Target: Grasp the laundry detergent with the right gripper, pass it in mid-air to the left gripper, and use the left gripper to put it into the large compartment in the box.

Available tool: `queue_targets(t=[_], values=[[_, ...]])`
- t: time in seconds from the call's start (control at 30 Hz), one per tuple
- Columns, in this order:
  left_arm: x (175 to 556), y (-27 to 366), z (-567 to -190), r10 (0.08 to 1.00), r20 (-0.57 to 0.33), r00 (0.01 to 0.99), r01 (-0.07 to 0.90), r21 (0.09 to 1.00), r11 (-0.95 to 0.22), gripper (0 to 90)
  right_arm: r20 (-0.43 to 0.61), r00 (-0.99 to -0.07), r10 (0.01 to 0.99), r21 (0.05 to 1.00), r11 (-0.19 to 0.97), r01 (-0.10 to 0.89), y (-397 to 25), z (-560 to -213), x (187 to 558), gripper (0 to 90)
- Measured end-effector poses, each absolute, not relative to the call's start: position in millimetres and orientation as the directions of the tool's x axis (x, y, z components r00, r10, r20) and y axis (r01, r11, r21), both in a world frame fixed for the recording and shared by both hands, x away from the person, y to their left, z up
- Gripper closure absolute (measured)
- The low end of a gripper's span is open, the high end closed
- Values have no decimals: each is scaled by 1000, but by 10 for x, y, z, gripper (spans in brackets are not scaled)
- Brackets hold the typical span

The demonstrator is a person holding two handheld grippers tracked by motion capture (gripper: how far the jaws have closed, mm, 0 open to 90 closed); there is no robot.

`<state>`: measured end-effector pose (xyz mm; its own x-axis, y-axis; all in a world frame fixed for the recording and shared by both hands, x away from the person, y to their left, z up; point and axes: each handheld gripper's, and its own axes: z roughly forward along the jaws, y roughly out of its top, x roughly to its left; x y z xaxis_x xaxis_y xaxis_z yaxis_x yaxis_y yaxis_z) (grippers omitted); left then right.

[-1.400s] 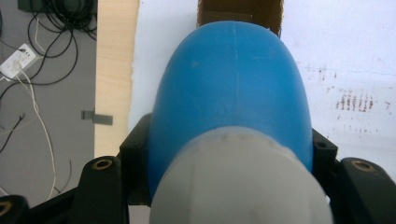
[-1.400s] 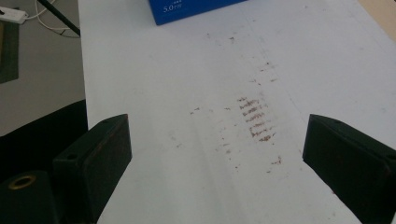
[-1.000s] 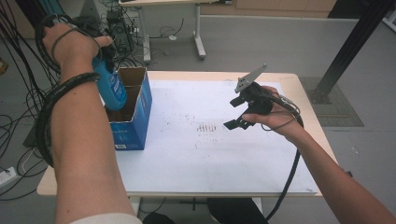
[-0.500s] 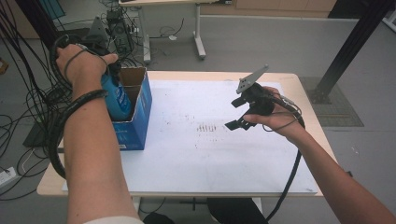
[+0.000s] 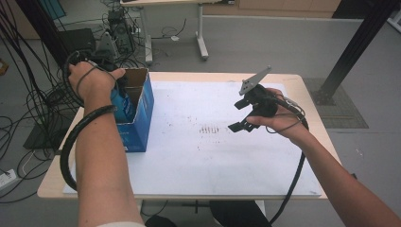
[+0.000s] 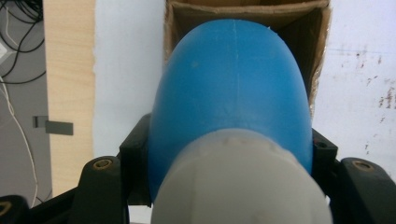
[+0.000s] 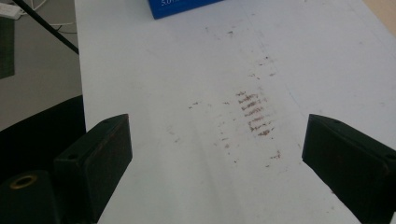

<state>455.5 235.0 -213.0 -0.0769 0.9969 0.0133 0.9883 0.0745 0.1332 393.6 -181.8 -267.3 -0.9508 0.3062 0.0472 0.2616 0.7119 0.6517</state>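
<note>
A blue bottle (image 6: 233, 84) with a pale grey cap (image 6: 238, 182) is clamped between the jaws of my left gripper (image 6: 229, 149), bottom end pointing into an open cardboard box (image 6: 180, 14). In the high view the bottle (image 5: 124, 106) is partly inside the blue box (image 5: 142, 118) at the table's left, with the person's hand covering my left gripper (image 5: 120, 85). My right gripper (image 5: 238, 115) hovers over the right middle of the table. It is open, and nothing lies between its fingers (image 7: 100, 158) but the white sheet.
A white sheet (image 5: 213, 156) covers the wooden table, with brown smudges (image 7: 254, 112) near its middle. A corner of the blue box (image 7: 182, 7) lies beyond the right gripper. Cables and equipment (image 5: 108, 42) crowd the floor at the left and back.
The left hand has come down and lowered the blue bottle from above the box into its opening. The right gripper has stayed in place.
</note>
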Motion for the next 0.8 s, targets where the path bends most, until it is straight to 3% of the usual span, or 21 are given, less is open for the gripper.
queue_targets(t=[0.8], values=[[4565,2200,-2660,998,46,-43,989,144,36,380,48,-944,326,646,711,279,-1937,-2708,3943,85]])
